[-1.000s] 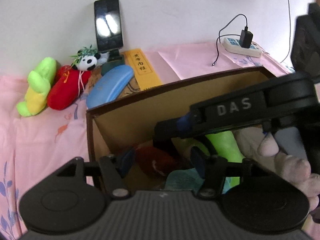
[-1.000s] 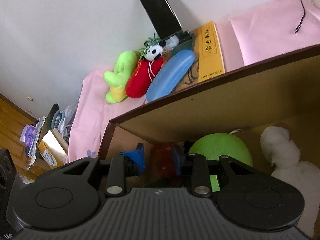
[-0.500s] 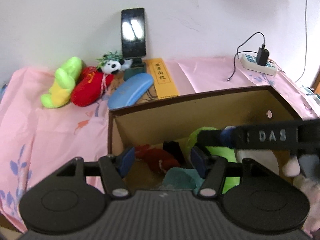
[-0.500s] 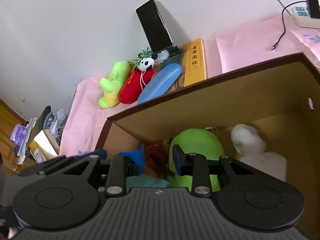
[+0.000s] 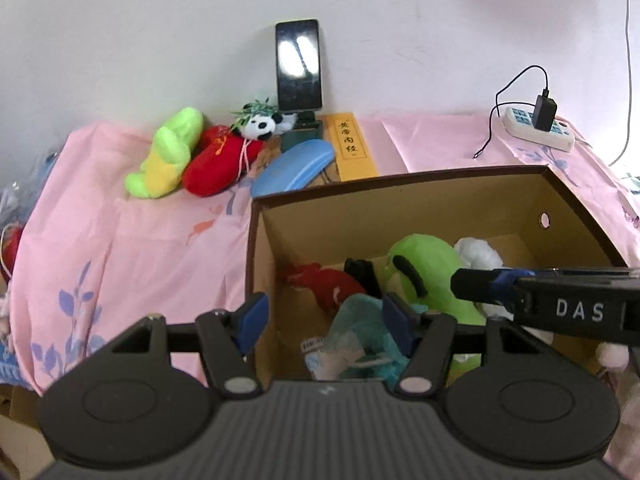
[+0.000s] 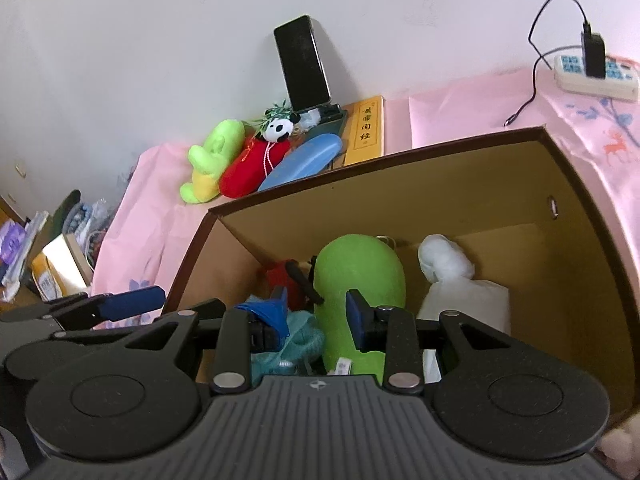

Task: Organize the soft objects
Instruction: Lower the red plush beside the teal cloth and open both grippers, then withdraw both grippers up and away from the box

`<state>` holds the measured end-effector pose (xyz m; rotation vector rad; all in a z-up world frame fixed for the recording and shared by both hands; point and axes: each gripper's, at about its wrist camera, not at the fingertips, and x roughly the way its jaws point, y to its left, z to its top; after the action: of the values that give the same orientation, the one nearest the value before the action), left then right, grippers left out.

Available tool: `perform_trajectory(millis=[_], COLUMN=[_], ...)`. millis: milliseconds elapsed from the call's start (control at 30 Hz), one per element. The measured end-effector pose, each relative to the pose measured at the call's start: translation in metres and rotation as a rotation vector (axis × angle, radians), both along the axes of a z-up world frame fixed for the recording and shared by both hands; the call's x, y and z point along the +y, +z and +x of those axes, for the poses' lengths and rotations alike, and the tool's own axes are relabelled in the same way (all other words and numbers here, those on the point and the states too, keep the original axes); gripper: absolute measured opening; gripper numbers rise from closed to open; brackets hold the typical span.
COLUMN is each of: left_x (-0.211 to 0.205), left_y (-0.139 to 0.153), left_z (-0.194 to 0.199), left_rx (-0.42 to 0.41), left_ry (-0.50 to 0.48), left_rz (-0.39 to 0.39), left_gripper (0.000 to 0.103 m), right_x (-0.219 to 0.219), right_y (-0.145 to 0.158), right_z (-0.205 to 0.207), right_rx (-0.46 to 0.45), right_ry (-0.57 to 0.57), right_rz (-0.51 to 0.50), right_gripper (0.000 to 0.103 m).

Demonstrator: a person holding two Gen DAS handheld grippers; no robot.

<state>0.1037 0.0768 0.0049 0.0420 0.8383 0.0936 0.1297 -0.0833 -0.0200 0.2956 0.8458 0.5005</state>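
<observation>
A brown-rimmed cardboard box [image 5: 400, 208] stands on the pink cloth. Inside lie a big green plush [image 5: 424, 272], a white plush [image 5: 476, 252], a red plush [image 5: 328, 282] and a teal plush [image 5: 356, 320]. My left gripper [image 5: 324, 320] hovers open over the box's near left corner, nothing between its blue pads. My right gripper [image 6: 318, 318] hangs above the box [image 6: 440, 200]; its jaws are opening, and the green plush [image 6: 360, 268] lies below them, untouched. By the wall lie a green-yellow plush [image 5: 168, 156] and a red plush with a panda [image 5: 216, 164].
Behind the box are a blue case [image 5: 296, 170], a yellow book [image 5: 352, 148] and a phone on a stand [image 5: 298, 66]. A power strip with a charger [image 5: 536, 128] sits at the back right. Clutter lies beyond the cloth's left edge [image 6: 48, 248].
Both grippers have risen and drawn back from the box, so more of its inside shows. In the left wrist view the right gripper has slid off to the right.
</observation>
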Motion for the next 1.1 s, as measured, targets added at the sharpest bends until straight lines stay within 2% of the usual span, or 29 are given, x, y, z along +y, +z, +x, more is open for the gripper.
perform_trajectory(millis=[567,733,833,867,900,933,1100], left_x=[-0.006,-0.006,-0.006,-0.007,-0.008,-0.009,-0.015], left_y=[0.014,0.018,0.019,0.019,0.019,0.020,0.022], left_z=[-0.043,-0.053,-0.058,-0.060,-0.062,-0.065,-0.077], left_rx=[-0.033,-0.045,-0.050,-0.050,-0.053,-0.064,-0.078], left_ry=[0.067,0.065,0.073,0.076,0.078,0.086,0.077], left_rz=[0.024,-0.005,-0.030,-0.033,-0.034,-0.030,-0.018], left_gripper=[0.070,0.075,0.079,0.086,0.100,0.102,0.102], right_x=[-0.003,-0.001,-0.002,-0.003,-0.004,-0.005,-0.011], right_y=[0.019,0.024,0.024,0.024,0.024,0.025,0.026], right_z=[-0.045,-0.056,-0.062,-0.063,-0.065,-0.067,-0.077], right_rx=[-0.078,-0.099,-0.095,-0.089,-0.084,-0.080,-0.068], right_ry=[-0.011,-0.006,-0.013,-0.014,-0.016,-0.022,-0.035], right_rz=[-0.097,-0.128,-0.147,-0.148,-0.149,-0.157,-0.171], right_gripper=[0.016,0.016,0.016,0.016,0.017,0.019,0.019])
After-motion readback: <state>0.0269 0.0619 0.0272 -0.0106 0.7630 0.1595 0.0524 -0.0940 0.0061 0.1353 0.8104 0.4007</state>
